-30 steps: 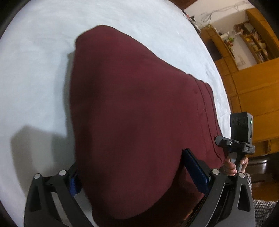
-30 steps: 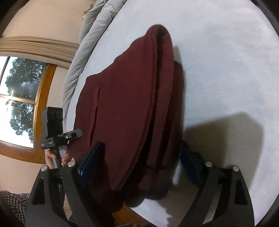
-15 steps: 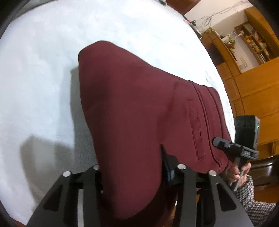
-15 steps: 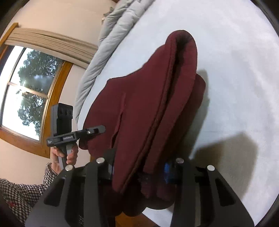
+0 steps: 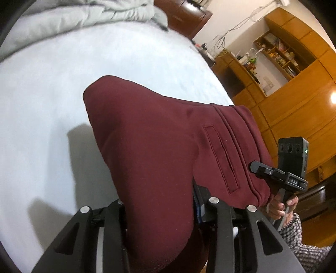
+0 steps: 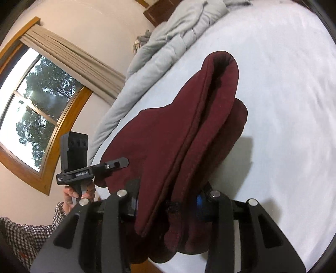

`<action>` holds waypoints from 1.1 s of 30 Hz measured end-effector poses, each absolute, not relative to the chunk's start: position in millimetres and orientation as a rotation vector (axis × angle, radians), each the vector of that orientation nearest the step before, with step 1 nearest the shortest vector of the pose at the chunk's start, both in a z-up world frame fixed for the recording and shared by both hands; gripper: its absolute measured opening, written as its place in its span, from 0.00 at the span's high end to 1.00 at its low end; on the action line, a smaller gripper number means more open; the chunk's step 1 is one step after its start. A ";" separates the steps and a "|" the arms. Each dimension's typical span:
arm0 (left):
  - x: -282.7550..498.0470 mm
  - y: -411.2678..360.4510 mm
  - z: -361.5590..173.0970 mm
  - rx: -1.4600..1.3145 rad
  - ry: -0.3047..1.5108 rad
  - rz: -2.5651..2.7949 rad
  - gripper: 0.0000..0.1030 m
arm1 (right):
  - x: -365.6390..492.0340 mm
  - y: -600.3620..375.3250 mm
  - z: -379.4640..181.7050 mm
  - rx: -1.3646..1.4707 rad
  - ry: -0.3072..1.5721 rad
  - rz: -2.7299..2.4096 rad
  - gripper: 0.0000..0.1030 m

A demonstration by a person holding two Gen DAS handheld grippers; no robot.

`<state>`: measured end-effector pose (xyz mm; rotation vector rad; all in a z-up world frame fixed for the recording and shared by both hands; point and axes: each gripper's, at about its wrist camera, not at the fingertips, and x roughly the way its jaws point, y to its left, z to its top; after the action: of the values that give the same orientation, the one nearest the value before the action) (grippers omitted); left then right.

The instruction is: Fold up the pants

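Observation:
The dark red pants (image 5: 157, 136), folded in layers, lie on a white bed sheet (image 5: 42, 105), and their near end is lifted off it. My left gripper (image 5: 159, 210) has the near left edge between its pads, jaws still closing on the cloth. My right gripper (image 6: 168, 203) is shut on the near right edge of the pants (image 6: 178, 136), where several stacked layers show. A stitched pocket (image 5: 222, 163) faces up. Each view shows the other gripper's body beside the cloth, held by a hand (image 5: 279, 208).
A crumpled grey duvet (image 5: 73, 19) lies along the far side of the bed. Wooden cabinets and shelves (image 5: 294, 94) stand on the right. A curtained window (image 6: 31, 105) is on the left wall. White sheet (image 6: 294, 105) stretches beyond the pants.
Both grippers went from wide open around the near edge to closed on the cloth. Both have risen, lifting that end of the pants off the bed.

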<state>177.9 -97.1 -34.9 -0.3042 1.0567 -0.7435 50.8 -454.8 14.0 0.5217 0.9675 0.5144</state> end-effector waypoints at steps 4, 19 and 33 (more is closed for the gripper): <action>209.6 -119.4 -30.2 -0.295 1.031 -0.729 0.65 | 89.2 -467.0 14.1 0.495 0.958 0.493 0.65; 255.2 -135.0 -115.8 -0.232 1.110 -0.656 0.56 | 153.2 -504.3 -96.7 0.535 1.123 0.354 0.50; 195.3 -105.3 -49.2 -0.126 0.980 -0.463 0.22 | 83.0 -491.7 -7.9 0.361 0.955 0.271 0.46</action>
<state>195.3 -105.3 -49.2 -0.1261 0.9801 -0.4634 83.0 -491.7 -7.9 0.3613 0.9547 0.2714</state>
